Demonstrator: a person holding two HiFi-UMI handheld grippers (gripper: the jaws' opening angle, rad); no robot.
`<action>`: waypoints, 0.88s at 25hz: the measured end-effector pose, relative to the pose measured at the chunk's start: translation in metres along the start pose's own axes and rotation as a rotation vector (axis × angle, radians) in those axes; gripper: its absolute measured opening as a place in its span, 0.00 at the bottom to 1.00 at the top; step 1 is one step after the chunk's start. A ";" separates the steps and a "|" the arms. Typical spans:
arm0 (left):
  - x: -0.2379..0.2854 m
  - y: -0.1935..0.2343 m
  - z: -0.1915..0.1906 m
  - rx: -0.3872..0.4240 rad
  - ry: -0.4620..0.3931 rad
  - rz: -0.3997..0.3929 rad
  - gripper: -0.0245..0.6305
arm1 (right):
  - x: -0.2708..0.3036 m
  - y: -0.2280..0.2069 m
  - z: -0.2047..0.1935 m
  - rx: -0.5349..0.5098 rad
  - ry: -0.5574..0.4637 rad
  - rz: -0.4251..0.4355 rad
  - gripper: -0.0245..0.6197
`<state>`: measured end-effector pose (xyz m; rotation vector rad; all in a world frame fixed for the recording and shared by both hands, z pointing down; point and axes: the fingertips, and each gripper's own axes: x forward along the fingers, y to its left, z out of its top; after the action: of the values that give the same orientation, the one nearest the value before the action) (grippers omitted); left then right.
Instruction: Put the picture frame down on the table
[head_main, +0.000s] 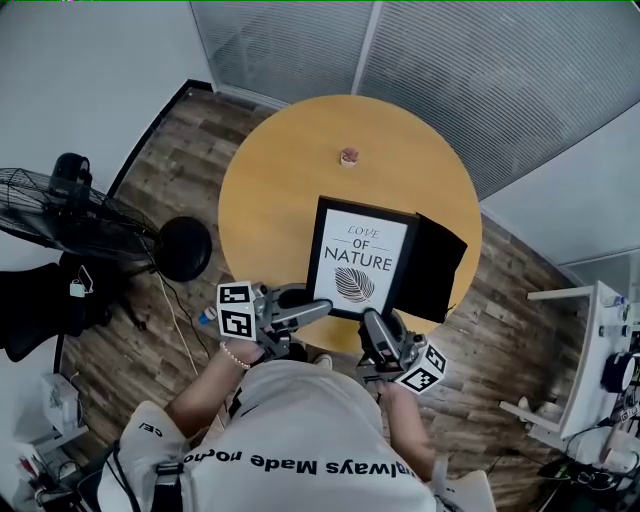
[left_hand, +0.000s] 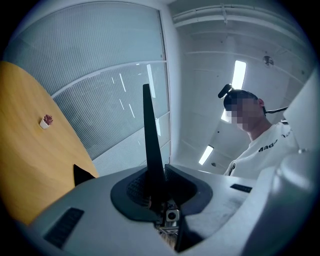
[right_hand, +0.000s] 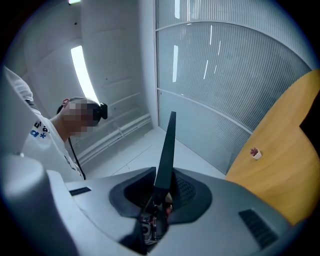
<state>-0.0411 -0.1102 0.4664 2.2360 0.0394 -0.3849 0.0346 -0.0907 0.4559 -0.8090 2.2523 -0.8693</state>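
Picture frame (head_main: 360, 258) was at the near edge of the table (head_main: 280, 170), print toward the head camera; contact with the table could not be told. Left gripper (head_main: 318, 306) and right gripper (head_main: 373, 326) were each clamped on its bottom edge. Judged light, stiff, front possibly glass: grip the rim, never the face. Print read "LOVE OF NATURE".
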 end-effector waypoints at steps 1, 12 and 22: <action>0.001 -0.003 -0.001 0.001 0.002 0.000 0.14 | -0.002 0.002 0.001 -0.003 -0.001 -0.001 0.17; -0.001 0.009 -0.006 -0.006 0.040 0.042 0.15 | -0.003 -0.007 -0.005 -0.010 -0.010 -0.033 0.17; 0.005 0.036 -0.023 -0.043 0.086 0.132 0.15 | -0.017 -0.035 -0.012 0.021 -0.001 -0.109 0.17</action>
<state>-0.0242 -0.1160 0.5058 2.1980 -0.0542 -0.2138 0.0487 -0.0953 0.4936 -0.9304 2.2112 -0.9401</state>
